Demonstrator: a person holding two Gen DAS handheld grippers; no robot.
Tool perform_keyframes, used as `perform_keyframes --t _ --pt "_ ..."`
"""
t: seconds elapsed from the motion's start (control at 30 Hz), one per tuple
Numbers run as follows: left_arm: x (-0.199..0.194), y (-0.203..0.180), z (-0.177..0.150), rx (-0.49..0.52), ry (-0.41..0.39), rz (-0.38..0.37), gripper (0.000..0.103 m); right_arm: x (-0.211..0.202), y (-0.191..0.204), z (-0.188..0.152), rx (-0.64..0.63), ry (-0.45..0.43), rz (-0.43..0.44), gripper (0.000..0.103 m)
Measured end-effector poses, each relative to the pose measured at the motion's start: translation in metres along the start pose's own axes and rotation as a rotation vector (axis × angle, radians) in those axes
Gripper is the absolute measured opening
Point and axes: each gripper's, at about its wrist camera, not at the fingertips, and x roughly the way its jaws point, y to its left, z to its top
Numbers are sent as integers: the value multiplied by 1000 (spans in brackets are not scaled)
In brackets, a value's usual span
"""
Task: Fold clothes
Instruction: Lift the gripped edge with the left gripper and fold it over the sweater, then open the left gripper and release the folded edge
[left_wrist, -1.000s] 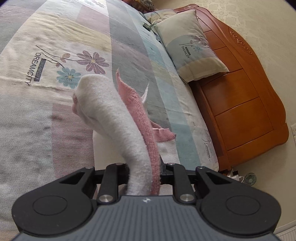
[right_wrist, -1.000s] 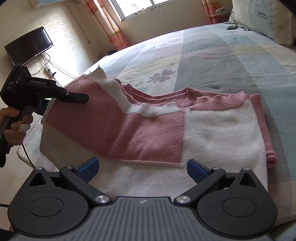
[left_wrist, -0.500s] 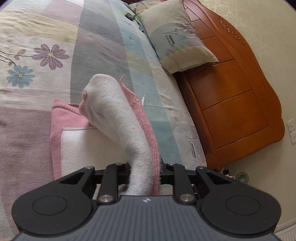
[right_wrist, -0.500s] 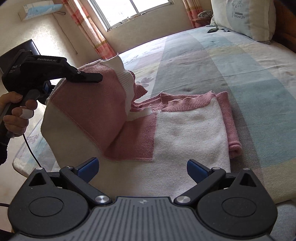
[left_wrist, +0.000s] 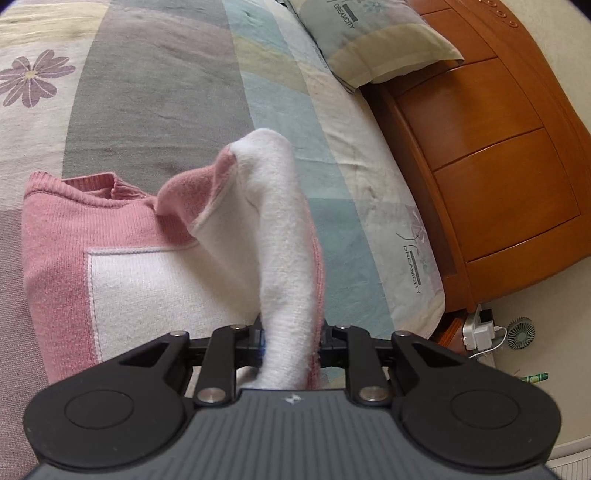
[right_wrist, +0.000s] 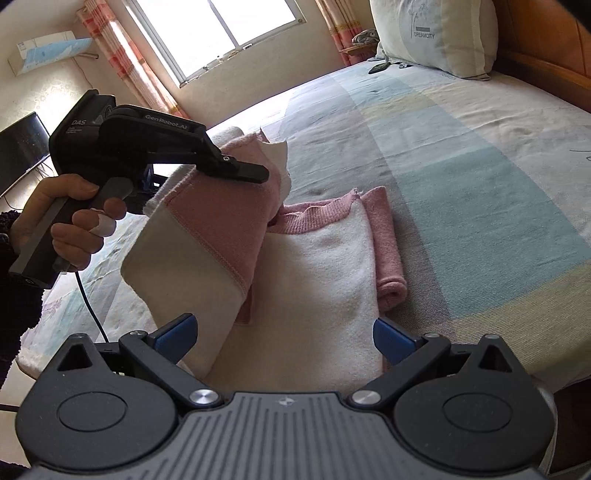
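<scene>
Sweater (right_wrist: 314, 266) lies on bed (right_wrist: 480, 177); left tongs (right_wrist: 255, 173) pinch its raised flap at ten o'clock, right tongs (right_wrist: 284, 332) gape wide; best lay edges flush.

The left gripper (left_wrist: 290, 339) pinches a raised fold of the pink and white sweater (left_wrist: 147, 266) above the bed (left_wrist: 155, 92), near the pillow (left_wrist: 365, 37).

Fuzzy pink-and-white knit sweater (left_wrist: 155, 273) on a matt woven bedspread (left_wrist: 155, 92); the wooden headboard (left_wrist: 491, 155) gleams, glossy and smooth.
</scene>
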Motion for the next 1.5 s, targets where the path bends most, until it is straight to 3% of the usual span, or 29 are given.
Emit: perform_keyframes --t 0.17,0.27,0.37,0.53,0.67,0.8,0.93,1.03,1.1,1.33,1.5 --pt "41 -5 -5 18 80 100 19 -8 -12 -2 22 -7 -37 103" --pt "57 0 -6 -9 92 122 23 -10 -17 -4 32 -7 -49 103" --pt "59 2 -4 -43 78 86 37 -12 -19 -5 36 -8 -56 103" --pt "48 -1 2 -70 37 -21 46 -14 -23 -6 43 -10 -67 103" --pt "24 -8 3 -15 -21 -59 56 -16 -23 -8 43 -10 -74 103" --pt "-3 -7 -8 94 -82 13 61 -19 -23 -10 40 -15 -83 103" --pt "-33 1 -40 214 -155 147 64 -23 -24 -9 41 -33 -76 103" --pt "-55 7 -65 303 -210 248 69 -23 -18 -5 17 -54 -44 103" --pt "-70 13 -84 315 -254 270 72 -19 -10 -1 -21 -60 -6 103" --pt "-95 28 -103 257 -334 228 77 19 25 11 -161 -35 117 103" --pt "-86 26 -89 240 -325 126 78 41 27 8 -176 33 61 103"
